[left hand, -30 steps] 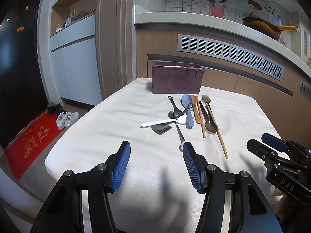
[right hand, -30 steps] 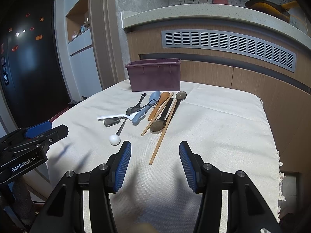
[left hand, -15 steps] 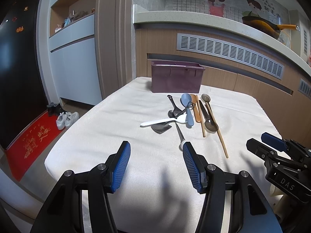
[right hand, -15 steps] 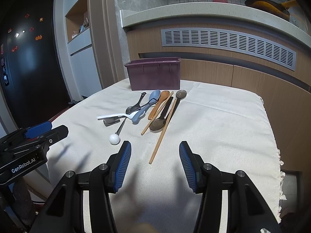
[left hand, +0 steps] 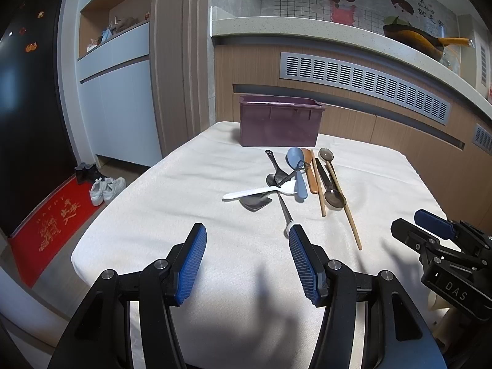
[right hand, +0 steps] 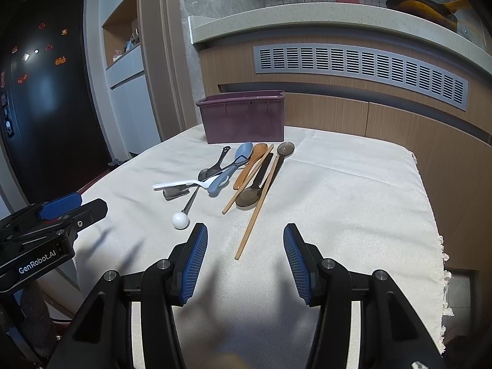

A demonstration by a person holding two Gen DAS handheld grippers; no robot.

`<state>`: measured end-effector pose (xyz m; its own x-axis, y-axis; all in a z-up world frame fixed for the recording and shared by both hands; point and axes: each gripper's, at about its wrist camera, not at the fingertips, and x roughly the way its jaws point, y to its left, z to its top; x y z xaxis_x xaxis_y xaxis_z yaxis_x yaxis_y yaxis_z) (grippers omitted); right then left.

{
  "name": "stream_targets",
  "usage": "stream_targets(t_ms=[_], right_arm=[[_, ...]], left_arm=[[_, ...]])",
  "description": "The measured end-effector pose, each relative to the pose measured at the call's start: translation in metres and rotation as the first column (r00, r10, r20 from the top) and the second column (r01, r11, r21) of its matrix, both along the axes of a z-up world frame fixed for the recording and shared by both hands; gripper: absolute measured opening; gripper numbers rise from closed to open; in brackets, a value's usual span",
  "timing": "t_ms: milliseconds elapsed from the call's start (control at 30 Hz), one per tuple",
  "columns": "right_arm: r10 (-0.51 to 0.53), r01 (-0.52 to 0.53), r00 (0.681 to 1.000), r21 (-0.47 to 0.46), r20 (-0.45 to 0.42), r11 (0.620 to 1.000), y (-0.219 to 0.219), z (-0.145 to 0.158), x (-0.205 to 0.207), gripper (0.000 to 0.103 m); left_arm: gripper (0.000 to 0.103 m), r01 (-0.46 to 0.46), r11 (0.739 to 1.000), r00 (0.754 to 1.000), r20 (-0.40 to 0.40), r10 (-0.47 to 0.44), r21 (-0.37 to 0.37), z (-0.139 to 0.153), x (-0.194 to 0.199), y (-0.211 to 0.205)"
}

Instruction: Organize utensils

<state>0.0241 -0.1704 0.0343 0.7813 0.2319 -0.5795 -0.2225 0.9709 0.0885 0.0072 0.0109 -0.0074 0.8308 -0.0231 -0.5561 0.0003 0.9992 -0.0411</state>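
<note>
Nearest the cameras, the left hand-held gripper hovers low over the white cloth covering the desk, its blue-padded jaws spread wide with nothing between them. The right hand-held gripper hangs beside it over the same cloth, jaws likewise parted and empty; each shows at the edge of the other's view. Just past the right gripper's tips lies the near end of a long wooden chopstick, and a little to its left sits the white ball end of a metal-shafted utensil. Beyond these the utensils lie in a loose cluster mid-desk: a white plastic spoon crossing a dark spatula head, a pale blue spoon, a black spoon, a brown wooden spoon, and a dark long-handled spoon lying alongside the chopstick. Farther back, near the desk's far edge, stands a purple bin, apart from the cluster.
</note>
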Motion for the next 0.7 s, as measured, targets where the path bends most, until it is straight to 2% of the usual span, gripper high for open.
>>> stream_targets(t_ms=[300,433,700], right_arm=[[-0.003,0.003,1.0,0.002,-0.004,1.0,-0.001,0.0,0.0,0.049],[-0.013,0.013,1.0,-0.004,-0.003,1.0,-0.004,0.002,0.005,0.049],[-0.025,0.026,0.999,0.011,-0.041,1.0,-0.022,0.021,0.067,0.049]], left_arm=[[0.057,0.004,1.0,1.0,-0.004,-0.004,0.007,0.001,0.001,0.0],[0.056,0.027,1.0,0.999,-0.027,-0.027,0.01,0.005,0.013,0.001],[0.056,0.075,0.992,0.992,-0.098,-0.084,-0.098,0.013,0.074,0.027]])
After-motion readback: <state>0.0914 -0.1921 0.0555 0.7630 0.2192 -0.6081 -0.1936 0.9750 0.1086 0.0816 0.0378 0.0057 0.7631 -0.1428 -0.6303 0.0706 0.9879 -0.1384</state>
